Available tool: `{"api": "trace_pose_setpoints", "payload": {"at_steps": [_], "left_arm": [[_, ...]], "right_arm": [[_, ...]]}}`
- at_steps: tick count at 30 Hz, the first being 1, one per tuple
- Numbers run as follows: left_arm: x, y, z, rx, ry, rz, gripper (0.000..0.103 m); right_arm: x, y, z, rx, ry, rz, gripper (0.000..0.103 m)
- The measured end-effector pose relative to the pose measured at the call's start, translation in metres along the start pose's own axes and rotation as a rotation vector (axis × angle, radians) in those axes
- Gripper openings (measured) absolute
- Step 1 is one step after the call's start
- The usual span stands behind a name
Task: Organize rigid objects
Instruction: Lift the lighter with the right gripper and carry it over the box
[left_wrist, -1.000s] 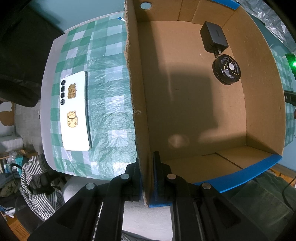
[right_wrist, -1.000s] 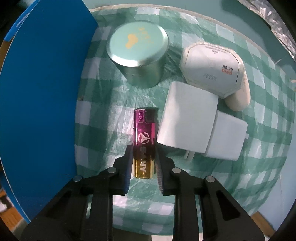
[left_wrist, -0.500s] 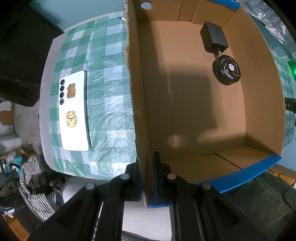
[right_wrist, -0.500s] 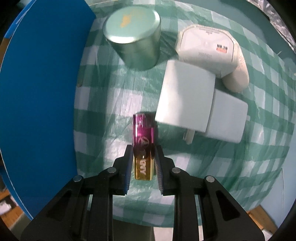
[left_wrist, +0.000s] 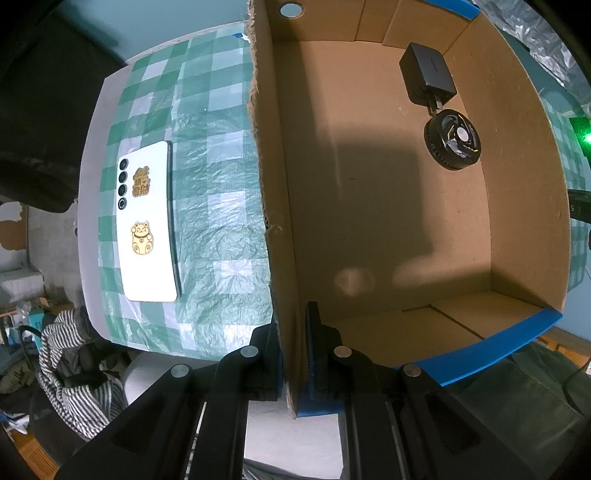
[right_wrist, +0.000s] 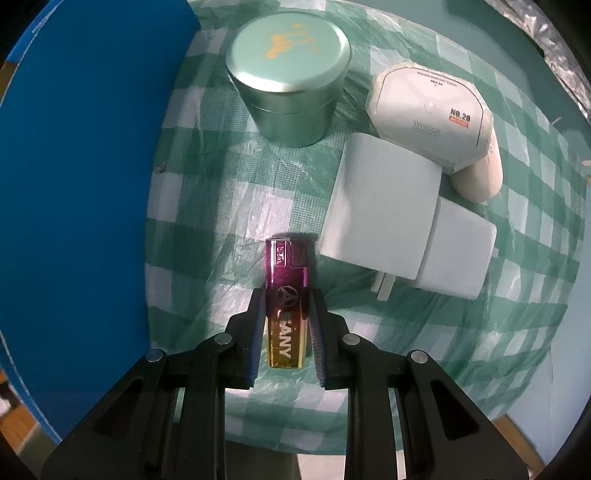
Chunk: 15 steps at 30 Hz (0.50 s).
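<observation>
Right gripper (right_wrist: 286, 325) clamped on a lighter (right_wrist: 286, 306) above a checked cloth (right_wrist: 229, 221).
The lighter (pink fading to gold) sits lengthwise between the jaws, its cap end pointing away. Beyond it stand a lidded tin (right_wrist: 291, 85), a white charger (right_wrist: 399, 218) with prongs showing, and a white angular case (right_wrist: 428, 110) resting on a cream cylinder (right_wrist: 484, 173). A blue panel (right_wrist: 74, 177) fills the left.

Both views are dim with a bluish cast and bend strongly at their dark corners. A broad soft shadow lies across the cardboard box (left_wrist: 388, 206) floor; the lighter (right_wrist: 287, 302) shows glare.
</observation>
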<state>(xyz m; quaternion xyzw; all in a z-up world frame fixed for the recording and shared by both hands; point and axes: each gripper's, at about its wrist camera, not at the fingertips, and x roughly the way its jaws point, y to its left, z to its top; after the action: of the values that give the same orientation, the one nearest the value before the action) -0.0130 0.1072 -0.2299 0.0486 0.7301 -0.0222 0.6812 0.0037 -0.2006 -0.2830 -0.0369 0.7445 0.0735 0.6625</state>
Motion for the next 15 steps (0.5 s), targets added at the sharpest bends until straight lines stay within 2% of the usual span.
{"api": "trace_pose_setpoints", "payload": {"at_steps": [15], "left_arm": [[0.000,0.001,0.000,0.000,0.000,0.000,0.009]], "right_arm": [[-0.051,-0.008,0.019,-0.052,-0.019,0.028,0.022]]}}
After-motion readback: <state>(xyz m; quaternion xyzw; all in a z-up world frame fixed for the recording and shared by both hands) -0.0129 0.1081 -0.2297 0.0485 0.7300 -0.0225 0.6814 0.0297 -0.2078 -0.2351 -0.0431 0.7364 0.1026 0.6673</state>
